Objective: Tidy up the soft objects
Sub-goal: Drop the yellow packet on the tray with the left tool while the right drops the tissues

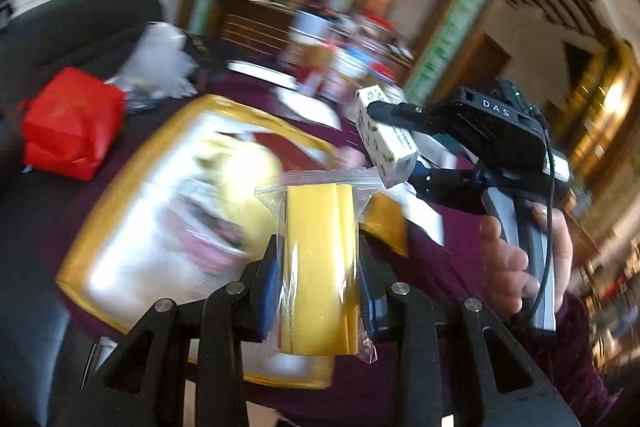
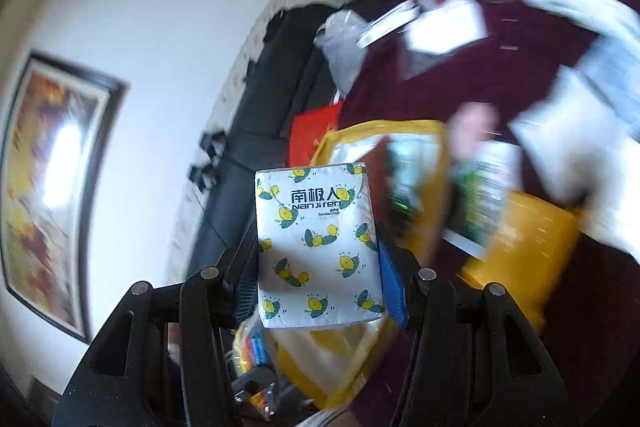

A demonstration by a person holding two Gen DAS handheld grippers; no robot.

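Observation:
My left gripper (image 1: 318, 267) is shut on a yellow folded cloth in a clear zip bag (image 1: 316, 247), held above the table. My right gripper (image 2: 318, 259) is shut on a white tissue pack with lemon prints (image 2: 316, 247); the pack and that gripper also show in the left wrist view (image 1: 386, 135), up and to the right of the yellow pack. Below both lies a large yellow-edged bag (image 1: 168, 211) on the dark red tablecloth (image 1: 440, 267). The views are blurred by motion.
A red bag (image 1: 72, 123) and a clear plastic bag (image 1: 156, 63) lie at the table's left by a black sofa (image 1: 80, 23). White paper packs (image 2: 572, 139) and cluttered boxes (image 1: 332, 55) lie at the far side. A framed picture (image 2: 52, 183) hangs on the wall.

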